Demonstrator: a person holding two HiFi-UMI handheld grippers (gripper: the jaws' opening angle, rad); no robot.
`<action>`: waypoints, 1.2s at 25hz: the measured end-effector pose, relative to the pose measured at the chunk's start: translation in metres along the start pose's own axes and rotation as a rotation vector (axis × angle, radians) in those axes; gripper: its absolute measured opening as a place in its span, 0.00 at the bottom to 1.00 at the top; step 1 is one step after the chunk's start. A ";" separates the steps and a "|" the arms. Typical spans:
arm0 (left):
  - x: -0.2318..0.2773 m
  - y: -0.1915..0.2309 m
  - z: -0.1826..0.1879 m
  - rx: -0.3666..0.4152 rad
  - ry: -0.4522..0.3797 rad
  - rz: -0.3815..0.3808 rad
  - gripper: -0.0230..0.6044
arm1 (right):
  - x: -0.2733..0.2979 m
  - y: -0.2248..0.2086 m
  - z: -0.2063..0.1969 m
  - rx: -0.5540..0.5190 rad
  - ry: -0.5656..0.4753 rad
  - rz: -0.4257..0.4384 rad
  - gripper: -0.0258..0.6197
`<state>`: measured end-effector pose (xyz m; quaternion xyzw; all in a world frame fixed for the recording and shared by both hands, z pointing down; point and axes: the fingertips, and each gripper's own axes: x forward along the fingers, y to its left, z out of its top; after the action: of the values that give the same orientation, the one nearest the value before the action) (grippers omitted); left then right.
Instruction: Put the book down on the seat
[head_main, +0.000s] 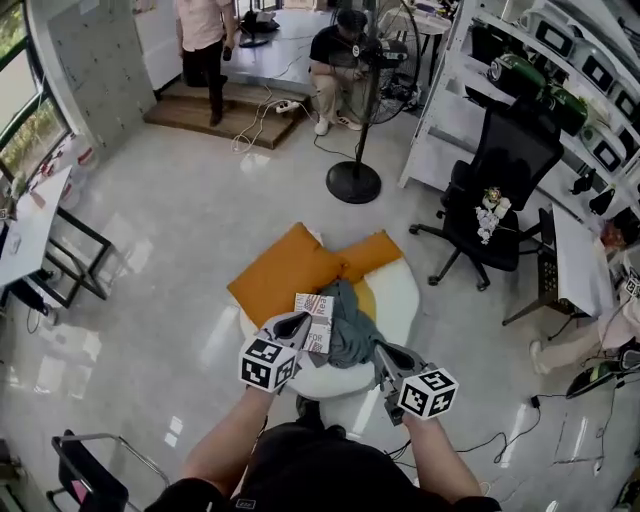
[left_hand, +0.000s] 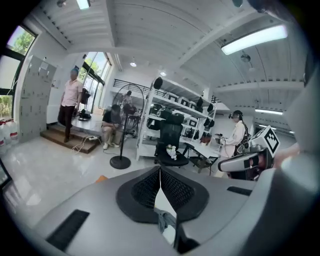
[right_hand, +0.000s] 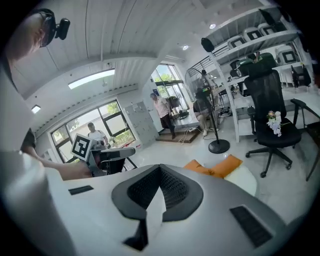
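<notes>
Well, my left claw (head_main: 296, 324) has its jaws together, tip to tip, and its own view (left_hand: 160, 172) shows only a pale sliver and a bit of grey cloth in the wedge behind the tips. Right at its tip, touching it on the far-right side, lies the book (head_main: 320, 312). From above I cannot tell whether I have a thin edge of the cover nipped or am merely nosing against it. The book rests on the seat (head_main: 402, 292), its far side overlapping the grey cloth (head_main: 352, 328) that spreads to the right of my claw. Beyond the book, further from me, are the orange cushions (head_main: 290, 270).

My right claw (head_main: 384, 352) hangs on the other side of the cloth, jaws likewise together (right_hand: 160, 170) with nothing between them.

I judge the book is as good as down. To finish well, I should make sure it sits flat before letting go, then part the jaws gently and draw the claw straight back toward me, low and slow, so the tips do not drag the cover or tug the cloth beneath it. The right claw should keep clear.
</notes>
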<state>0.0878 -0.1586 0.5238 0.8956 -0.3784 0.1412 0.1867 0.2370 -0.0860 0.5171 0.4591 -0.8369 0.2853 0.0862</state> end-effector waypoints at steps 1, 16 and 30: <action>-0.005 -0.010 0.001 0.009 -0.002 -0.009 0.04 | -0.009 0.001 -0.002 0.009 -0.012 0.002 0.06; -0.086 -0.109 0.014 0.085 -0.036 0.027 0.04 | -0.137 0.024 -0.012 0.019 -0.194 -0.007 0.05; -0.131 -0.067 0.084 0.166 -0.146 0.045 0.04 | -0.113 0.046 0.052 -0.033 -0.313 -0.027 0.05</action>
<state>0.0578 -0.0703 0.3819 0.9072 -0.3978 0.1105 0.0803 0.2689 -0.0149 0.4098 0.5079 -0.8383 0.1954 -0.0340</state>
